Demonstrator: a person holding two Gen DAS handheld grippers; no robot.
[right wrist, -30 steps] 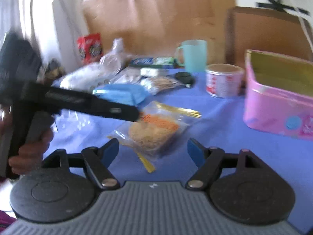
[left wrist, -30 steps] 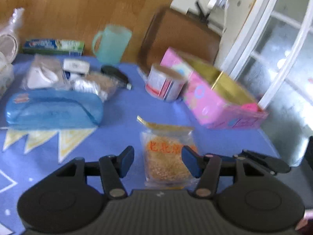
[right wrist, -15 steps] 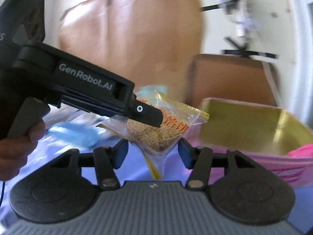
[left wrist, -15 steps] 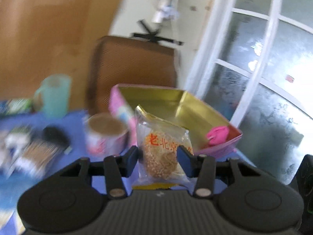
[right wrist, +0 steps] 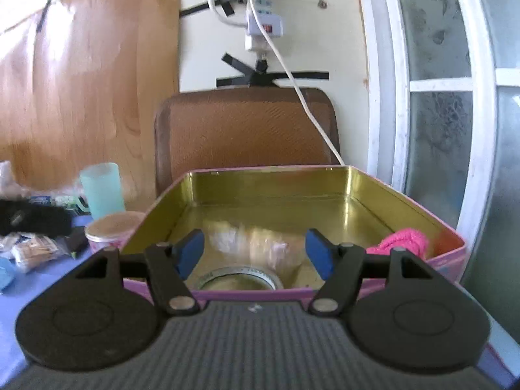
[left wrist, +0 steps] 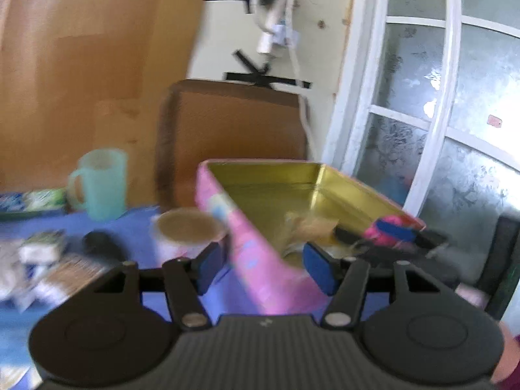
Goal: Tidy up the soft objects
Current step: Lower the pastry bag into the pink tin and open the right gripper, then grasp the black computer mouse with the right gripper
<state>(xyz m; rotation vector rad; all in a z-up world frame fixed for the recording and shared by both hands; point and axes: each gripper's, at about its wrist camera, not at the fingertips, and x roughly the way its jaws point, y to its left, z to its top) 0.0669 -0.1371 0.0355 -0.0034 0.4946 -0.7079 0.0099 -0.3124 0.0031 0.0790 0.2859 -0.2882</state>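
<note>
Frosted window panes and a brown chair back stand behind the desk [right wrist: 19, 295], whose blue cloth carries a pink tin [right wrist: 325, 178] at its right end. A moment ago the left gripper [left wrist: 263, 261] held the snack packet [right wrist: 256, 243] pinched over the tin; its jaws have just been opening and are released, nothing between them. The packet now lies blurred on the tin's gold floor, beside a pink soft item [right wrist: 406, 240] in the near right corner. The right gripper [right wrist: 255, 253] hangs spread and empty over the near wall. One more soft thing is stowed, it seems; others wait at the left.

Black gripper [right wrist: 255, 253], blue-padded fingers [right wrist: 190, 252], silver screws.
</note>
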